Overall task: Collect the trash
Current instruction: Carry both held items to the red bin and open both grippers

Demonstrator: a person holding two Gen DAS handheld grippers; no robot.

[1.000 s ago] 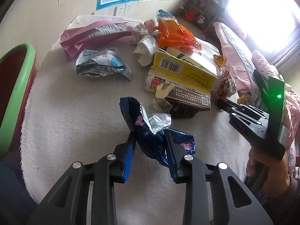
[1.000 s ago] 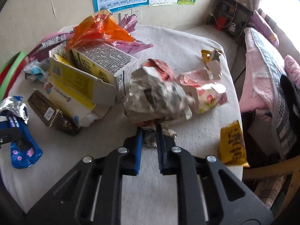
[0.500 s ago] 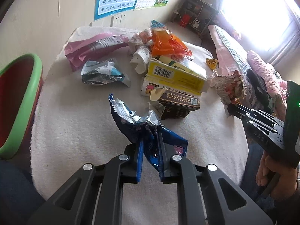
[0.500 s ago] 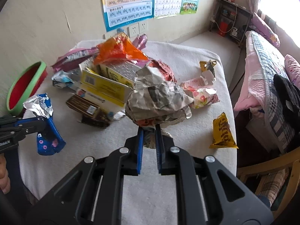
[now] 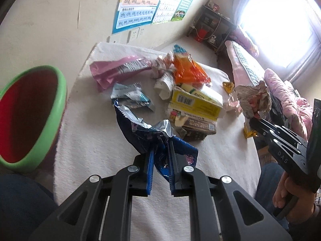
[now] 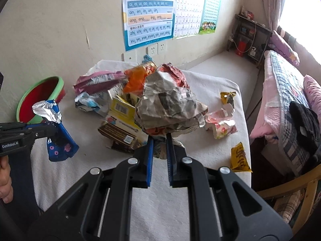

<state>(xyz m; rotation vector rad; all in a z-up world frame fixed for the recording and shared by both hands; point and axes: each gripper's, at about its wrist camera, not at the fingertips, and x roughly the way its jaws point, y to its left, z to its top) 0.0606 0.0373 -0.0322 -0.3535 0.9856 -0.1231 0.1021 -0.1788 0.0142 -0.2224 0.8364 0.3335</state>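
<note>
Readable stuff: the wall poster [image 6: 149, 12] has pinyin rows like "an en in un ün", "ang eng ing ong" and "zhi chi shi ri zi ci si". Left gripper [image 6: 52, 130] says "GenRobot.AI" on its side, right gripper [image 5: 253, 120] says "DAS". Box print's too small.
</note>
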